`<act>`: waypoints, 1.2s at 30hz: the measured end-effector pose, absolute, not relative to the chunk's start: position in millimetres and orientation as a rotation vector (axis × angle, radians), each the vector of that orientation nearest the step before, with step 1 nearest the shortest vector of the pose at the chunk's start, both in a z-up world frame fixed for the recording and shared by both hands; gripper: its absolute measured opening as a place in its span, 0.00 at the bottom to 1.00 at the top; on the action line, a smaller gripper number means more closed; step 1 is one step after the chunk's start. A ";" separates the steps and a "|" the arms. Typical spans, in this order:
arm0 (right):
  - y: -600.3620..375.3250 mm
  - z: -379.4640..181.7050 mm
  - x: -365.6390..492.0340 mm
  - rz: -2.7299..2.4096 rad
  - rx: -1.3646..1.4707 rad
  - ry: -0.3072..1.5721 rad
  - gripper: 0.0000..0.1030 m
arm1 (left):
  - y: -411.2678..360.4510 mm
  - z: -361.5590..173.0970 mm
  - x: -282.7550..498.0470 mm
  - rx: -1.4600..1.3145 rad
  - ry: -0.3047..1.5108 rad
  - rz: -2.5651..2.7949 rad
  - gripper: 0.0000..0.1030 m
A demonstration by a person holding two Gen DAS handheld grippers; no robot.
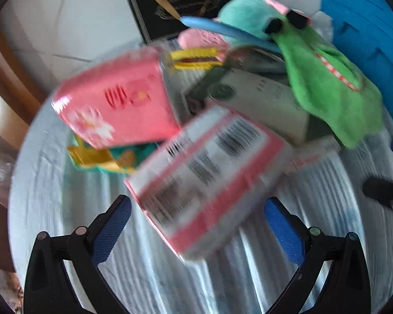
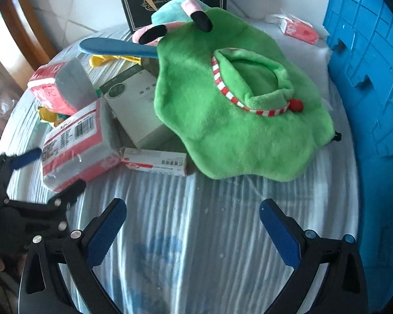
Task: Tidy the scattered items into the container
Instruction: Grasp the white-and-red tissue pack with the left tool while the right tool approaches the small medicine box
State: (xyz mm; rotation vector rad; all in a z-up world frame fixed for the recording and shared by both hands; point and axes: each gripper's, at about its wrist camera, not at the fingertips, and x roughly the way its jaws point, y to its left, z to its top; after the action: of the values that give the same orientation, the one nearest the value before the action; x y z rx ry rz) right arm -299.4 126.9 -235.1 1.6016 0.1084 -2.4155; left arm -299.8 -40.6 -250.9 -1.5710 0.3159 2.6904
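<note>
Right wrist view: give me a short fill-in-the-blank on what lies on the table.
1. The green plush lies partly on top of the white ____.
2. The crate at the right edge is ____ in colour.
3. The right gripper stands ____, holding nothing.
4. The left gripper reaches the pink tissue pack that shows a ____ on its label.

Missing words: box; blue; open; barcode

Right tool (image 2: 192,225) is wide open over the tabletop (image 2: 186,235), green plush toy (image 2: 238,120) draped over a white box (image 2: 136,104), blue crate (image 2: 369,83) alongside.
</note>
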 end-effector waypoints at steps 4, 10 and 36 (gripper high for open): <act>131.1 -234.8 -306.4 -2.392 1.588 0.116 1.00 | -45.2 -234.2 -319.3 -1.488 0.262 2.709 1.00; 127.6 -239.4 -315.0 -2.326 1.588 0.143 1.00 | -49.8 -252.1 -344.2 -1.525 0.133 2.514 1.00; 86.2 -282.1 -323.2 -2.203 1.428 0.263 1.00 | -79.4 -328.8 -272.1 -1.799 -0.030 2.686 0.98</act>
State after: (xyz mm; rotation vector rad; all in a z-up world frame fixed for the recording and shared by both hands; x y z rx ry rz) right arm -323.2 86.2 -282.1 1.4282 0.2632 -2.2032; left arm -272.1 -79.4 -328.8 -1.7987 -0.0297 2.6860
